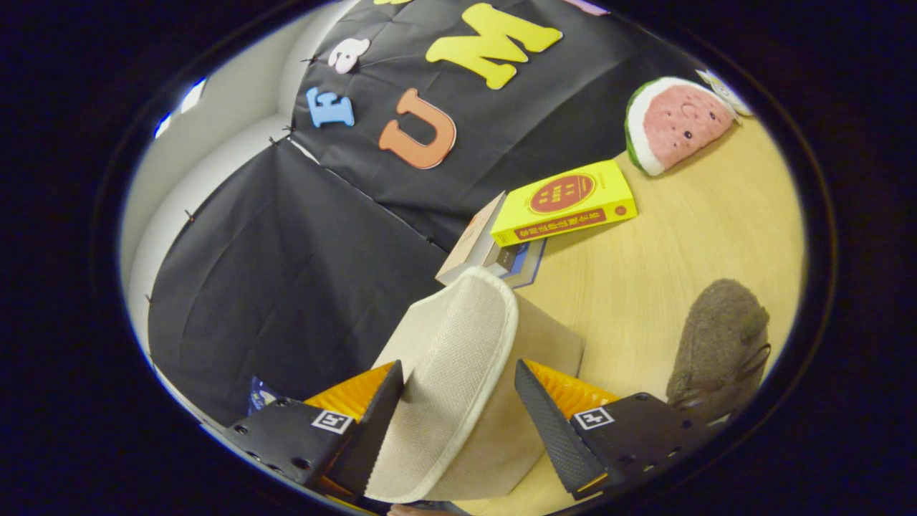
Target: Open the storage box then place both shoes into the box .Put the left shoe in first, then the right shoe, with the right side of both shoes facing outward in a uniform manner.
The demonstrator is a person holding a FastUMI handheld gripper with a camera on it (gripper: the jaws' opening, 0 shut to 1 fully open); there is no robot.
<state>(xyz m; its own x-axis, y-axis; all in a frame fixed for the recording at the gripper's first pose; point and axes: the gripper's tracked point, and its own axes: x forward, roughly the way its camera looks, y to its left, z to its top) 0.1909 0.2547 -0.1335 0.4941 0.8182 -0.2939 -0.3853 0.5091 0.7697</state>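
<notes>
The beige fabric storage box (548, 344) stands on the wooden table just ahead of my fingers. Its woven lid (451, 373), edged in cream piping, is tilted up and lies between my two fingers. My gripper (457, 363) is open wide. The left finger (372, 423) rests against the lid's edge, while the right finger (551, 423) stands a little apart from it, in front of the box wall. One brown fuzzy shoe (720, 347) lies on the table to the right of the box, beyond the right finger.
A yellow book (566, 202) lies on a small stack of books (476, 247) behind the box. A watermelon plush (673, 122) sits farther back on the wooden table (666, 258). The black cloth wall runs along the left.
</notes>
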